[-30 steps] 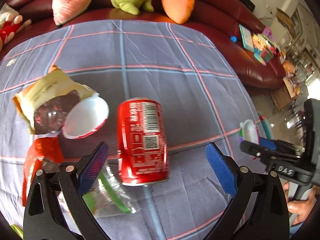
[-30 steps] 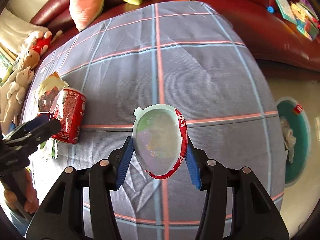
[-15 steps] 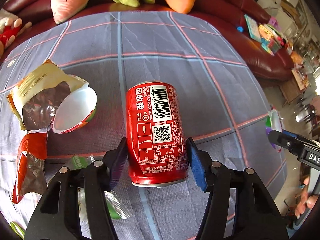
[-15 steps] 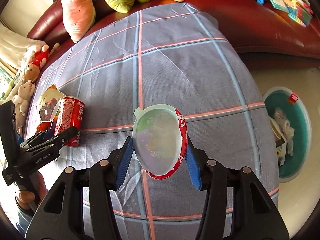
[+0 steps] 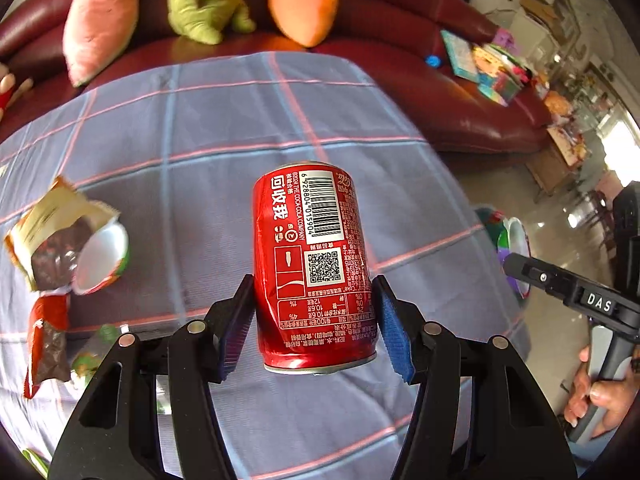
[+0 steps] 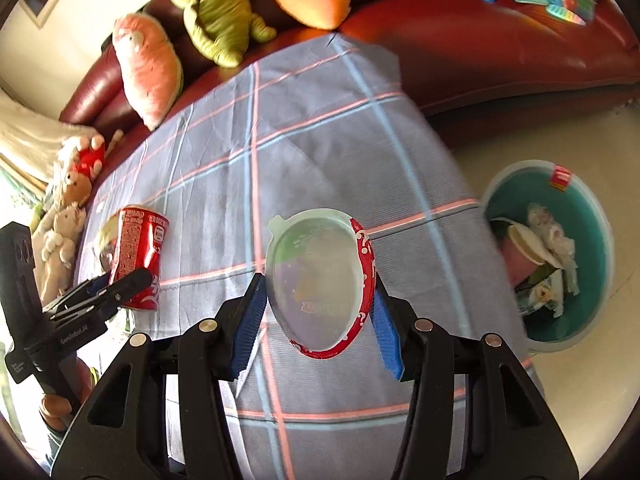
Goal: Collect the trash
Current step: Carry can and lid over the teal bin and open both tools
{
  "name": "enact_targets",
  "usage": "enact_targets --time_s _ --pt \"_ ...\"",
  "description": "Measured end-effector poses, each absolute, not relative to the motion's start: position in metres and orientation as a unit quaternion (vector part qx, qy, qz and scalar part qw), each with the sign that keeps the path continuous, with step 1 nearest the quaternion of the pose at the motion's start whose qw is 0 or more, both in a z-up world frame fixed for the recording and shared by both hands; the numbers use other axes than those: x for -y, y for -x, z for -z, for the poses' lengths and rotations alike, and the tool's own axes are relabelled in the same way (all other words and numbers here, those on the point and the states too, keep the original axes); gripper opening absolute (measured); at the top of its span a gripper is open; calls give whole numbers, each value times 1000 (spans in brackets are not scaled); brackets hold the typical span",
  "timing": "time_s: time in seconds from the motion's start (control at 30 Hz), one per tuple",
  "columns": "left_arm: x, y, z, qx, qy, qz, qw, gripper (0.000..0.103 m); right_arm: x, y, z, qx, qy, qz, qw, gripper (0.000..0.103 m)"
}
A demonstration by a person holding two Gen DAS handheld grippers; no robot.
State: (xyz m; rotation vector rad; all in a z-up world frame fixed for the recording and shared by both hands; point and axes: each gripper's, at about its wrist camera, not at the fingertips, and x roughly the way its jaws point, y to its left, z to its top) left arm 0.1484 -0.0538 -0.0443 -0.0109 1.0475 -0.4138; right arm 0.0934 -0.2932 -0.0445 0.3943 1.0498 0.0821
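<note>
Already loaded on both sides. Left gripper point(image 5: 314, 322) clamped on red cola can point(image 5: 314, 268), blue fingers point(image 5: 394, 338) pressing its lower flanks, can's long axis running straight out along the fingers, base rim nearest the camera, lifted clear of the tabletop point(image 5: 192, 148). Right gripper point(image 6: 316, 320) about half closed on a red-rimmed plastic cup point(image 6: 320, 280), squeezed oval, mouth facing the camera, also off the cloth. Key relation: teal trash bin point(image 6: 592, 264) sits on the floor past the tabletop's right edge, just right of the right gripper, so right hand nearer; left hand has to cross most of the tabletop, probably drops second. Right wrist view shows bin interior, already holding paper and a cup; left wrist view shows no bin clearly, only a blur near the far gripper. Left wrist view alone shows leftovers on the cloth: white cup point(image 5: 102, 258), yellow wrapper point(image 5: 52, 232), red wrapper point(image 5: 48, 340), clear green-printed bag point(image 5: 94, 354).
</note>
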Motion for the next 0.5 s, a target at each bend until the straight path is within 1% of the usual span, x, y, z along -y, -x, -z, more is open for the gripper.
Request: enact_targets --time_s 0.1,0.3,0.4,0.5 --pt "84 -145 38 -492 -10 222 842 60 328 -78 29 -473 -194 -5 860 49" --pt "172 -137 32 -485 -52 287 824 60 413 -38 4 -426 -228 66 873 49" --pt "214 -133 33 -487 -72 312 813 60 446 -24 4 -416 -237 92 873 49" --pt "259 -128 37 -491 -95 333 799 60 475 -11 17 -414 -256 107 867 49"
